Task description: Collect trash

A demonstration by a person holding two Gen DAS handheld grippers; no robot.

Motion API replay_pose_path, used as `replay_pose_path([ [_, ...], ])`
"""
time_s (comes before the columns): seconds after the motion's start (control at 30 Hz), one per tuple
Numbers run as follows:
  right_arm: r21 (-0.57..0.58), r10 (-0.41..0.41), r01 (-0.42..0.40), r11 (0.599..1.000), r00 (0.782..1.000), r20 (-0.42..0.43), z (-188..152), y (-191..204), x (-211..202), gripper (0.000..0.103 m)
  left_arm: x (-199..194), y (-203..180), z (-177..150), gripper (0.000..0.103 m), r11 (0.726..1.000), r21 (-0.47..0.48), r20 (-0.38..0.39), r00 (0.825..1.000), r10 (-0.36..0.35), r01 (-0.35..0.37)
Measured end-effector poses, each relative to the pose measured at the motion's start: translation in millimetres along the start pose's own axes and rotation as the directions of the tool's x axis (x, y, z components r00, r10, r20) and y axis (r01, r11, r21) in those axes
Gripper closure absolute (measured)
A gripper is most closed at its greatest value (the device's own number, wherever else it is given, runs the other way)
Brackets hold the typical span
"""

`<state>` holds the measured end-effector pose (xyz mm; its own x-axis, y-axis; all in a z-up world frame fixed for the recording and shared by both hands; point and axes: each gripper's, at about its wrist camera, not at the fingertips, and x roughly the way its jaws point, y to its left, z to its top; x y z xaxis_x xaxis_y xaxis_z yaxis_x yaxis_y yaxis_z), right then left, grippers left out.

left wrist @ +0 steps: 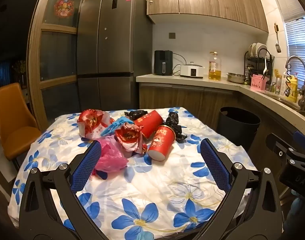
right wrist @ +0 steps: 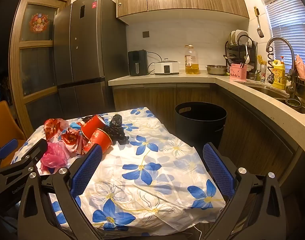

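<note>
On the left, an orange chair (left wrist: 12,118) sits pushed against the table (left wrist: 144,190), whose floral cloth keeps the rubbish off the tabletop. The left gripper (left wrist: 150,148) hangs over the near edge with its jaws spread wide and nothing between them, tilted slightly down toward the heap, probably lined up for a first pick. The trash is bunched at the far left part of the table: a red-and-white plastic bag (left wrist: 91,123), a pink bag (left wrist: 112,156) nearest the left gripper, a crumpled red wrapper (left wrist: 130,138), a blue scrap (left wrist: 116,126), 2 red paper cups (left wrist: 161,143) tipped on their sides, and black plastic bags (left wrist: 174,126) touching them. The cups carry printed characters and a cartoon figure, too small to read.

The right gripper (right wrist: 152,152) is likewise wide apart and empty, over bare cloth to the right of the pile. Beyond the table's far right corner stands a black bin (right wrist: 200,120), open-topped (the likely destination, close enough to drop into). Letters reading "GenRobo" show on the left gripper's arm in the right wrist view, and "DAS" on the right gripper's body in the left wrist view.
</note>
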<state>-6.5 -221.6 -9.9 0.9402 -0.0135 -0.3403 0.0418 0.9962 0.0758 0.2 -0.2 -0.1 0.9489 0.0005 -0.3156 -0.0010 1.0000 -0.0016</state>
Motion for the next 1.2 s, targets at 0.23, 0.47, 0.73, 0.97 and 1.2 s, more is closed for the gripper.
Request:
replay_pose_path([
  [0.23, 0.000, -0.002, 0.002, 1.000, 1.000, -0.002, -0.5, -0.4, 0.1, 0.005, 0.4, 0.6, 0.5, 0.006, 1.000, -0.006, -0.001, 1.000, 0.001, -0.001],
  [0.47, -0.001, -0.001, 0.001, 1.000, 1.000, -0.002, -0.9, -0.3, 0.0, 0.005, -0.8, -3.6, -0.3, 0.006, 1.000, -0.009, -0.003, 1.000, -0.005, 0.005],
  [0.73, 0.000, -0.002, 0.002, 1.000, 1.000, -0.003, -1.2, -0.5, 0.0, 0.005, -0.4, -1.9, 0.2, 0.006, 1.000, -0.008, -0.002, 1.000, -0.003, 0.003],
  [0.97, 0.000, -0.002, 0.002, 1.000, 1.000, -0.003, -1.6, -0.7, 0.3, 0.005, 1.0, -0.8, -1.6, 0.006, 1.000, -0.010, -0.003, 1.000, -0.009, 0.009],
  [1.2, 0.001, -0.001, 0.001, 1.000, 1.000, -0.003, -1.1, -1.3, 0.0, 0.005, 1.6, -1.0, -2.6, 0.006, 1.000, -0.010, -0.004, 1.000, -0.011, 0.011],
])
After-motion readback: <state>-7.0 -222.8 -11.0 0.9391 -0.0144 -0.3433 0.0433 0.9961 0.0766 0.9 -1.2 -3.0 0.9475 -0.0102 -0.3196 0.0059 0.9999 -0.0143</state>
